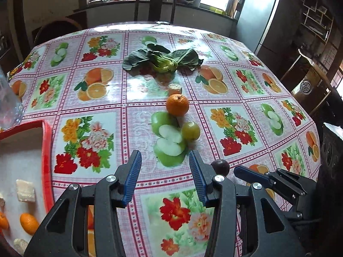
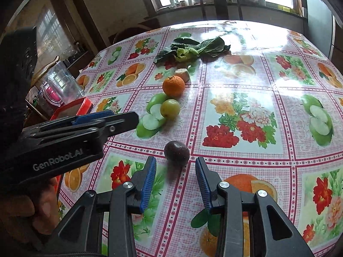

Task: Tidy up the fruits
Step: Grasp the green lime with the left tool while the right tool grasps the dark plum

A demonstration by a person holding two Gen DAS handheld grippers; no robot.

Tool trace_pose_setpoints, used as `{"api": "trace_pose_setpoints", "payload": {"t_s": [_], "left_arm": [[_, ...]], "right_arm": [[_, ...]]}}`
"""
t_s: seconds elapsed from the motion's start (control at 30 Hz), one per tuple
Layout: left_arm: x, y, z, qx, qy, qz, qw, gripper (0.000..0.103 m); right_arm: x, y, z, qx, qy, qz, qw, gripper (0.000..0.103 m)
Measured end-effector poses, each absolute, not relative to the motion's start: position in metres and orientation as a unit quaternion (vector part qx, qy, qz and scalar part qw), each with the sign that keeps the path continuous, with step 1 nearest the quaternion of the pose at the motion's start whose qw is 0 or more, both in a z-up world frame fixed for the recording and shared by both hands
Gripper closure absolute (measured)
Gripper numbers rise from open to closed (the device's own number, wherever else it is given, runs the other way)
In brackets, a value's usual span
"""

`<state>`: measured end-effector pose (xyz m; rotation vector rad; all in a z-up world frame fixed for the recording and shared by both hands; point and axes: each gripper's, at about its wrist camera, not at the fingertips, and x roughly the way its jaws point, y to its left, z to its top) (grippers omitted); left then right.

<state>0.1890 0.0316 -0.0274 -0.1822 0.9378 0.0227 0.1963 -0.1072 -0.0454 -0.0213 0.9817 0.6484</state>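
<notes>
Red tray (image 1: 47,150) at lower left already holds two oranges (image 1: 29,223); we count orange (image 1: 177,105), green fruit (image 1: 191,130) and dark plum (image 2: 177,151) left mid-frame, left gripper (image 1: 165,175) and right gripper (image 2: 175,177) open, empty.

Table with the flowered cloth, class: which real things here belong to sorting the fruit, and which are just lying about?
Job:
orange
green fruit
dark purple fruit
red tray
left gripper
right gripper

Lying about:
leafy greens
clear plastic jug
wooden chair

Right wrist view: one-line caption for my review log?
Open right gripper poised before a dark round fruit; orange and green fruit lie beyond.
</notes>
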Motion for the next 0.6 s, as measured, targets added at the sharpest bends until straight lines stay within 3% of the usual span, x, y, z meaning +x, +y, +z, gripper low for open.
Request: {"api": "trace_pose_setpoints", "payload": {"t_s": [0.1, 0.17, 0.4, 0.53, 0.6], "left_arm": [[0.204, 0.025, -0.037, -0.094, 0.458, -0.002, 0.884, 0.058], [0.213, 0.021, -0.043, -0.100, 0.463, -0.011, 0.881, 0.058], [0.235, 0.011, -0.055, -0.093, 0.465, -0.020, 0.880, 0.059], [0.237, 0.008, -0.055, -0.082, 0.462, -0.025, 0.883, 0.082], [0.234, 0.007, -0.055, -0.078, 0.462, -0.024, 0.883, 0.082]], "right_arm": [[0.200, -0.103, -0.048, -0.019, 0.462, 0.308, 0.832, 0.065], [0.201, -0.103, -0.050, -0.026, 0.461, 0.309, 0.831, 0.079], [0.195, -0.128, -0.047, 0.008, 0.461, 0.313, 0.830, 0.081], [0.191, -0.141, -0.044, 0.021, 0.459, 0.307, 0.833, 0.081], [0.190, -0.144, -0.043, 0.022, 0.458, 0.305, 0.835, 0.081]]}}
